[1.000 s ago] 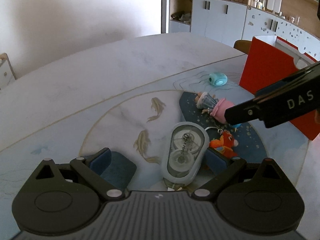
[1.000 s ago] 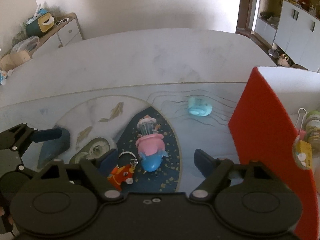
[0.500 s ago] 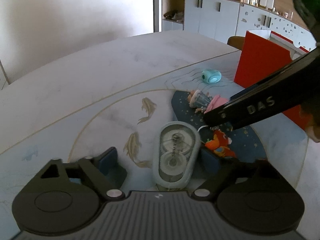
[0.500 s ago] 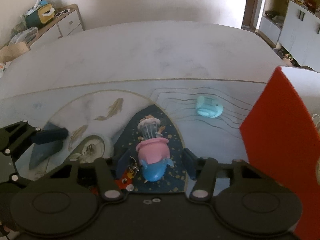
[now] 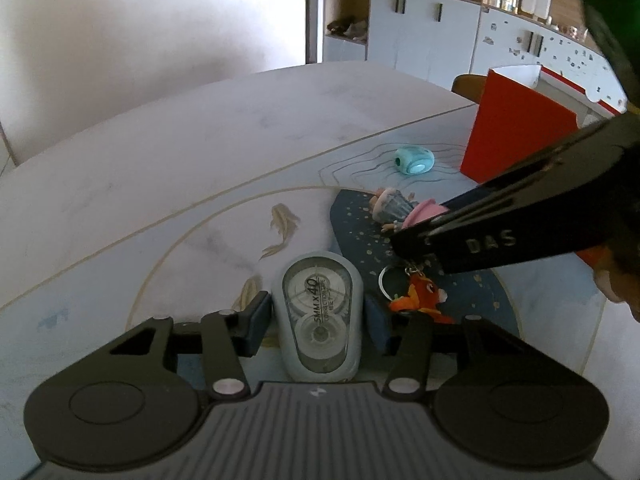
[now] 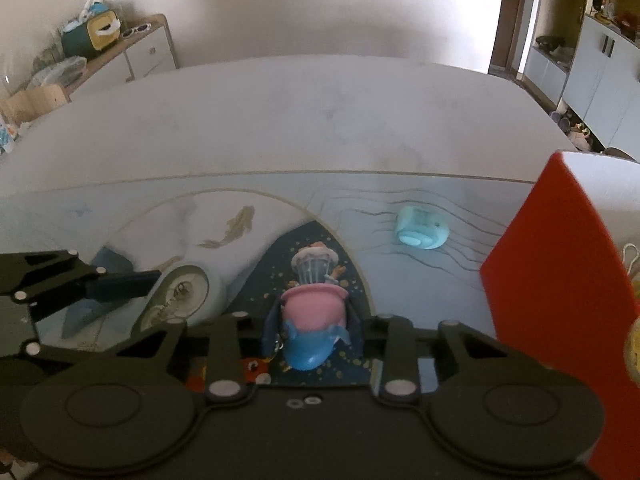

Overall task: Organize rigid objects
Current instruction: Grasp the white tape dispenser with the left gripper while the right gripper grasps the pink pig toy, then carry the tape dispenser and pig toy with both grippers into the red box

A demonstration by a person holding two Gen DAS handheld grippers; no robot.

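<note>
Right wrist view: pale table, fish-print mat, white wall.

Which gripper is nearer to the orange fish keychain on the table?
Hard to call. The left gripper closes around the tape dispenser, its pad right beside the keychain. The right gripper closes around the pink figurine, right above the keychain.
</note>
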